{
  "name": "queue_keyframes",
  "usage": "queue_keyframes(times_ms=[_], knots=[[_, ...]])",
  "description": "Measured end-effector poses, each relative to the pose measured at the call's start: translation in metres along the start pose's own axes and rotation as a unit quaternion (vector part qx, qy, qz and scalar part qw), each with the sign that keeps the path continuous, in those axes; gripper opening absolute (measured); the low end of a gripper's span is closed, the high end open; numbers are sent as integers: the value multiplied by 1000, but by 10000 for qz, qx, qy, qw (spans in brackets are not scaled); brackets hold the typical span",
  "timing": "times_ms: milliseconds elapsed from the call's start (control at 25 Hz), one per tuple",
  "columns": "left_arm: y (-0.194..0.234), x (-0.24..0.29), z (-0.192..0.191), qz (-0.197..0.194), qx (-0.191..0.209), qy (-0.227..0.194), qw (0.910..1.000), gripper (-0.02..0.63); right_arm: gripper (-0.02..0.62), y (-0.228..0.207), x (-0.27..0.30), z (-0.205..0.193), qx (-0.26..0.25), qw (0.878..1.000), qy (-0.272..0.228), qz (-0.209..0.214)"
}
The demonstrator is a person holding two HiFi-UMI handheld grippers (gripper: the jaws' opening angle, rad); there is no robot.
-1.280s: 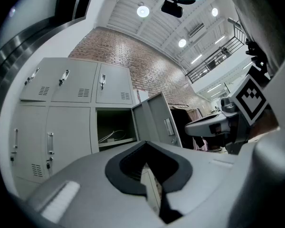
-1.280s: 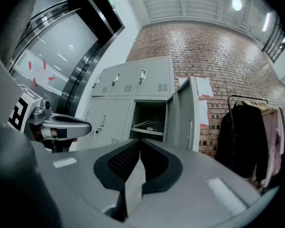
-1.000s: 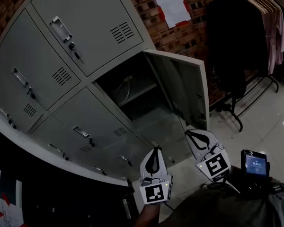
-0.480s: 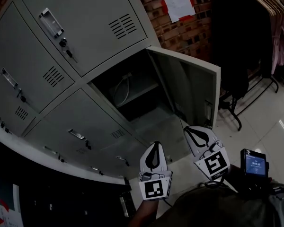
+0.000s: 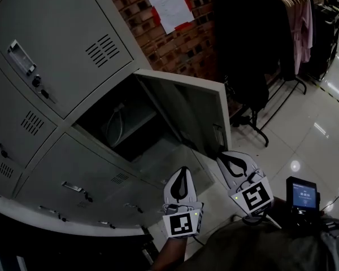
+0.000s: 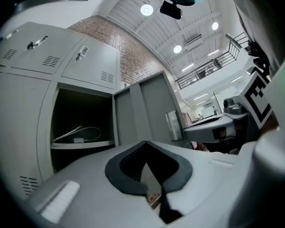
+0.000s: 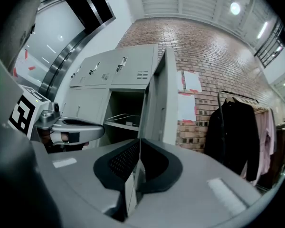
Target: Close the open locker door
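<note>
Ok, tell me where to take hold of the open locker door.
Take the locker door at its free edge beside the latch, coming from the outer face on the right. It stands swung out, hinged at the compartment's right side, and that edge is nearest the right gripper.

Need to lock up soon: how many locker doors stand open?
1. The open door stands out from the right-hand column of the lockers, at the compartment with a cable inside. Doors past the left edge may be hidden.
</note>
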State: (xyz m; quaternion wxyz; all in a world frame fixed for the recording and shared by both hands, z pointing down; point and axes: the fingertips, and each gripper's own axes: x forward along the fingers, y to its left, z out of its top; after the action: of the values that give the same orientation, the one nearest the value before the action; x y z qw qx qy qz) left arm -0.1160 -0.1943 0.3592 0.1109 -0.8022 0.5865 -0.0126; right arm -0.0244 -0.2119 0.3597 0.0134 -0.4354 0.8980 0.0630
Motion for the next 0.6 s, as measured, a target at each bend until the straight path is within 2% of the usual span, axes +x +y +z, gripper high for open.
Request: queue_keyframes(times_ms=[160, 240, 480, 600], knots=[[-30, 23, 2, -450, -73, -111, 9989, 2, 21, -31, -21, -4, -7, 9991, 58, -425], [-42, 30, 4, -615, -58, -145, 9980, 2, 34, -42, -29, -6, -18, 9987, 67, -506], [-62, 40, 5, -847, 5, -199, 9962, 2, 158, -44, -29, -14, -133, 9997, 127, -173], [-62, 40, 5, -848, 75, -142, 9963, 2, 185, -42, -21, -16, -177, 9998, 121, 20]])
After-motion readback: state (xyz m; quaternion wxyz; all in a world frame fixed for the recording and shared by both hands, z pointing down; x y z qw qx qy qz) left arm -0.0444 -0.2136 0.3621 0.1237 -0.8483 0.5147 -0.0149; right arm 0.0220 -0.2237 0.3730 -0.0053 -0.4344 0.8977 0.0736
